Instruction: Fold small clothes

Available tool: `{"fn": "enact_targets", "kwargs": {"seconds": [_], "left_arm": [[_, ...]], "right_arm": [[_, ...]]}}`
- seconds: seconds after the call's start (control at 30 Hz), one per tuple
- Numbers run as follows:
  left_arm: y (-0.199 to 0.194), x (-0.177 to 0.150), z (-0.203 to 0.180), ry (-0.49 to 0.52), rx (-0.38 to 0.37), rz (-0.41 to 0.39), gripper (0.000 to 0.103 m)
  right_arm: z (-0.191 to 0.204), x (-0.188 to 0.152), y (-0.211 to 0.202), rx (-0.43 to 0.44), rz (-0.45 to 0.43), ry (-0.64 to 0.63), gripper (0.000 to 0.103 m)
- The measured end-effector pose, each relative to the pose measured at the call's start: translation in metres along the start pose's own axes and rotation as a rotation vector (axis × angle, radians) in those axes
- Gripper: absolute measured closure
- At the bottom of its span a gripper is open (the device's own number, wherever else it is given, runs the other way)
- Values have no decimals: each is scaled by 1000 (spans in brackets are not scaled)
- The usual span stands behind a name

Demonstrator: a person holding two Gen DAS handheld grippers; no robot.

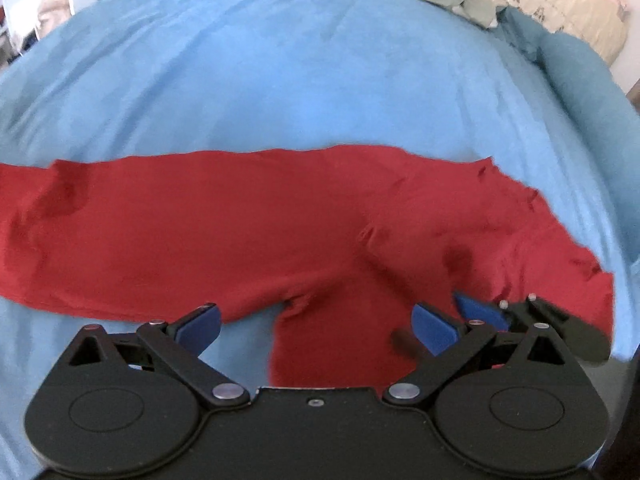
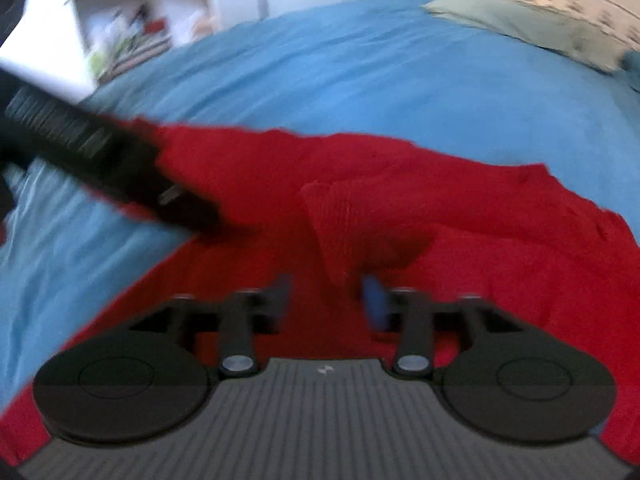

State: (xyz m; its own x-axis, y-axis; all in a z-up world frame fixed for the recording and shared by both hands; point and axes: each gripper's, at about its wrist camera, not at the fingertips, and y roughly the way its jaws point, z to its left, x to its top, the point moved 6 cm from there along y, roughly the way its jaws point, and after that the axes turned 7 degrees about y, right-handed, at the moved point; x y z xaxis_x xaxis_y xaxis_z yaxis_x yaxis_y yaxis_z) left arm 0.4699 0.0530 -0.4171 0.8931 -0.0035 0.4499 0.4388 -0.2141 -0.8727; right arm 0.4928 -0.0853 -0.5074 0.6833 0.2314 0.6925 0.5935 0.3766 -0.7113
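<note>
Both wrist views look forward and down from close above the blue bed [image 1: 304, 60], each over its own tongs, sharing the red garment [image 1: 224, 232] and far pillows [image 2: 520, 24], the right view blurred.

Blur and cropping hiding parts of the scene

The right wrist view is smearing: the right gripper [image 2: 326, 300] is blurring, its grip unreadable. The red garment [image 1: 240, 232] is running off the left edge, and shelf contents [image 2: 128, 36] are staying too blurred to identify.
</note>
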Motion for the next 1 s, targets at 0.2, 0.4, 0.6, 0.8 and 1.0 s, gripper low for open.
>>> {"fn": "enact_targets", "kwargs": {"seconds": [0.2,0.4,0.6,0.8,1.0], "left_arm": [[24,5,-26,-22,-98,26,0],[56,-4,-38,-108,-73,89,7],[60,-2,-48,-30,16,74,78],[35,22,-62,132,14,-6,97],[5,55,-56,334,127,-193,95]], "right_arm": [[-3,-19,-38,-61,24,-57,21],[-50,-52,-87,-128,53,115,18],[-75,-70,-99,-154,68,270,18],[-85,-68,-110,-195,38,363,18],[-99,-69,-129,-262,2,405,18]]}}
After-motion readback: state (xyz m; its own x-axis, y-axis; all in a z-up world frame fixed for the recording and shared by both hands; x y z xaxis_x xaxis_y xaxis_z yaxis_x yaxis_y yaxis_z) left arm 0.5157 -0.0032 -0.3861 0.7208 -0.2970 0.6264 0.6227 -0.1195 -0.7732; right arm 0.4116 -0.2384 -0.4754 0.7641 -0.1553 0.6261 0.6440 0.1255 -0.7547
